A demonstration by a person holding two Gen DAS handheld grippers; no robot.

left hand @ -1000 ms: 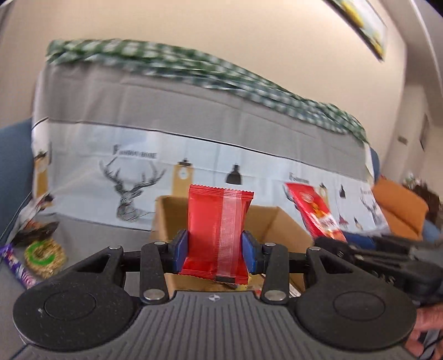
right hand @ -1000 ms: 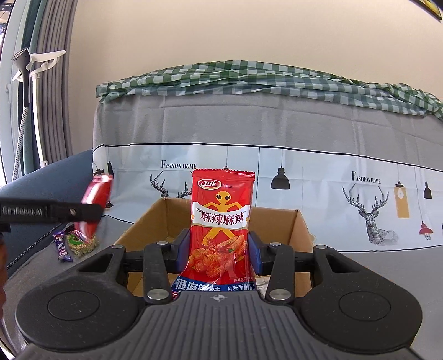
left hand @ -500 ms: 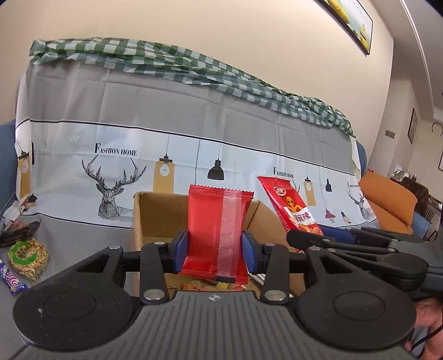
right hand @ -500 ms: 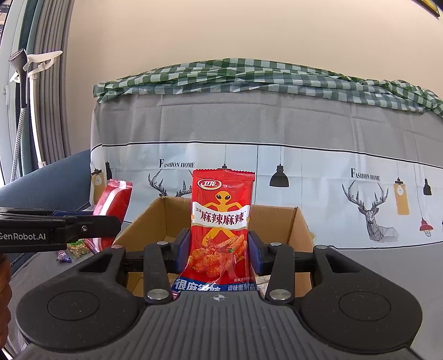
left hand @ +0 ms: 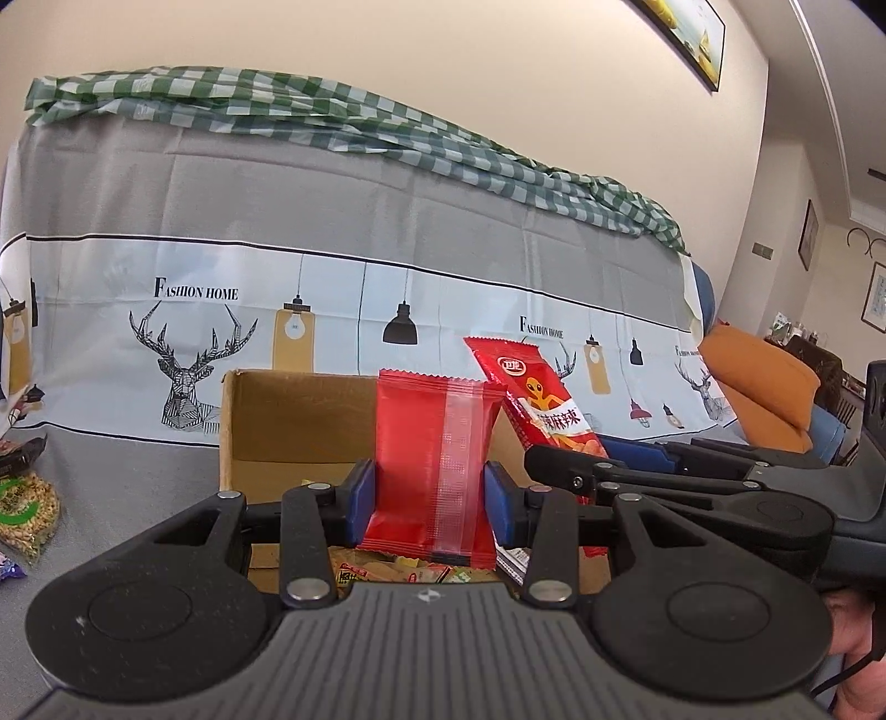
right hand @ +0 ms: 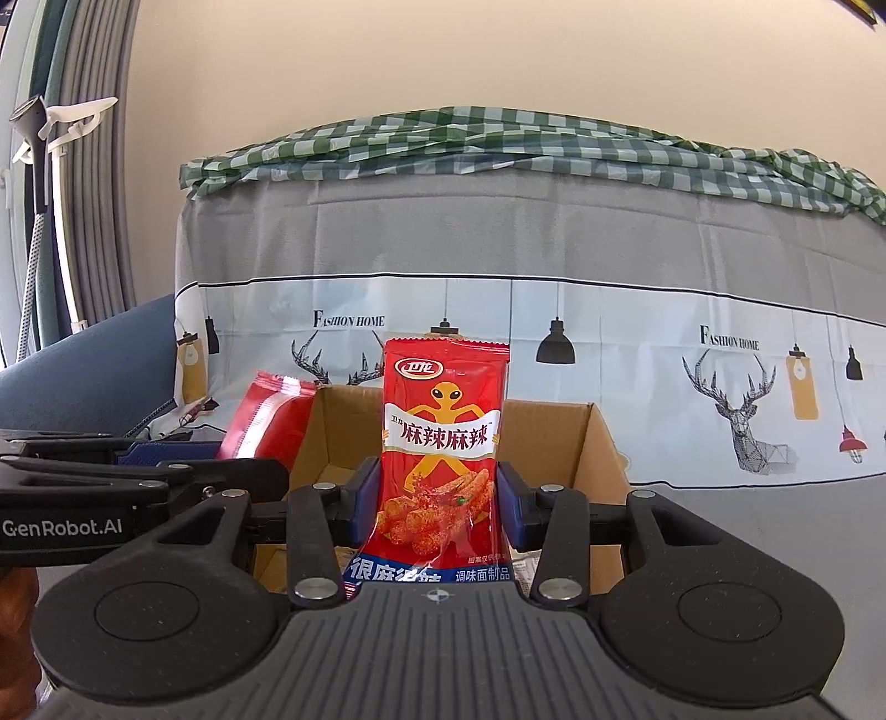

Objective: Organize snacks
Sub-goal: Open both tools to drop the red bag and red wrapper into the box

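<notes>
- I am working over a grey cloth-covered surface (left hand: 138, 471); behind it hangs a printed cloth (right hand: 637, 360) with deer, lamps and the words "Fashion Home", and a green checked cloth (right hand: 498, 144) lies crumpled along its top edge.
- The wall behind is cream. A framed picture (left hand: 692, 39) hangs high at the right in my left view, an orange cushion (left hand: 758, 387) lies to the right below it, and grey curtains (right hand: 83, 221) hang at the left in my right view.
- An open cardboard box (left hand: 266, 421) stands on the surface right ahead of both tongs, with small packets in its bottom.
- My left gripper (left hand: 429, 495) is clenched on a plain red snack packet (left hand: 434, 465), upright with its seam side facing me, held over the near part of the box.
- My right gripper (right hand: 437, 501) grips a red spicy-strip packet (right hand: 443, 437) with an orange figure on it, also upright above the box's near edge.
- Loose snacks (left hand: 22, 498) lie on the cloth well off to the left of the box.
- Since a second ago my left tongs have swung toward the right ones: the box and the other packet now sit closer to centre in that view, and in the right view the plain packet has come from well left up to the box's left wall. My right tongs have not shifted.
</notes>
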